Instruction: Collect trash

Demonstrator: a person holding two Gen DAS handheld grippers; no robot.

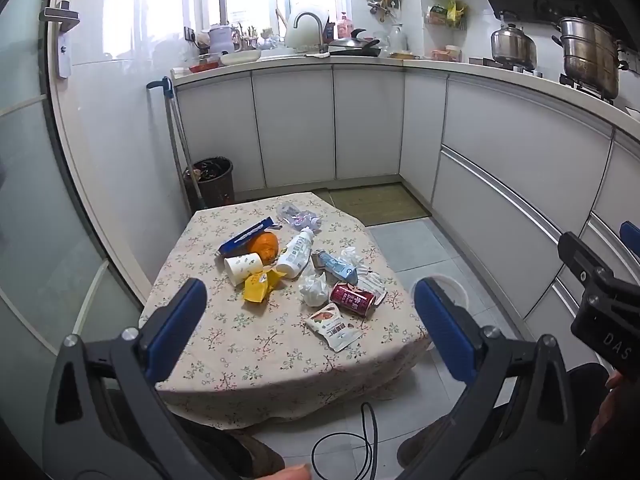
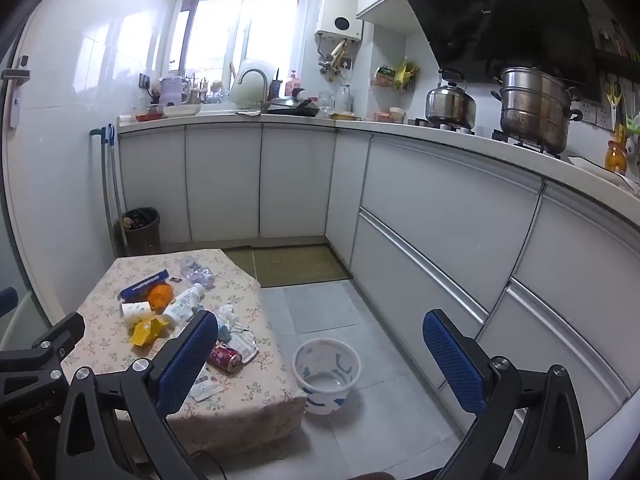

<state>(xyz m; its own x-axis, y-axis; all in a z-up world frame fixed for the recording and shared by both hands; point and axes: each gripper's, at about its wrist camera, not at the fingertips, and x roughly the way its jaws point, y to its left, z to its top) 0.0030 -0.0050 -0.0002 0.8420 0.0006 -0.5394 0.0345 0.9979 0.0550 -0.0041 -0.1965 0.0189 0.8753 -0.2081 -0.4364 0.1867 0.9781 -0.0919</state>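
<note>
Trash lies in a heap on a low table with a floral cloth [image 1: 248,352]: a red can [image 1: 352,300], a snack packet [image 1: 334,326], crumpled tissue [image 1: 314,290], a white bottle [image 1: 296,254], a paper cup [image 1: 242,266], a yellow wrapper [image 1: 260,286], an orange peel [image 1: 266,245], a blue box [image 1: 246,236] and a clear bottle [image 1: 298,216]. My left gripper [image 1: 310,292] hovers open, short of the heap. My right gripper [image 2: 320,320] is open over the floor, above an empty white bin [image 2: 326,376] beside the table [image 2: 240,396]. The can [image 2: 224,356] lies near its left finger.
A dark waste basket [image 1: 210,182] with a mop stands in the far corner. White cabinets [image 2: 440,220] line the back and right under a worktop with steel pots [image 2: 532,104]. A mat [image 2: 296,264] and a black cable [image 1: 360,440] lie on the floor.
</note>
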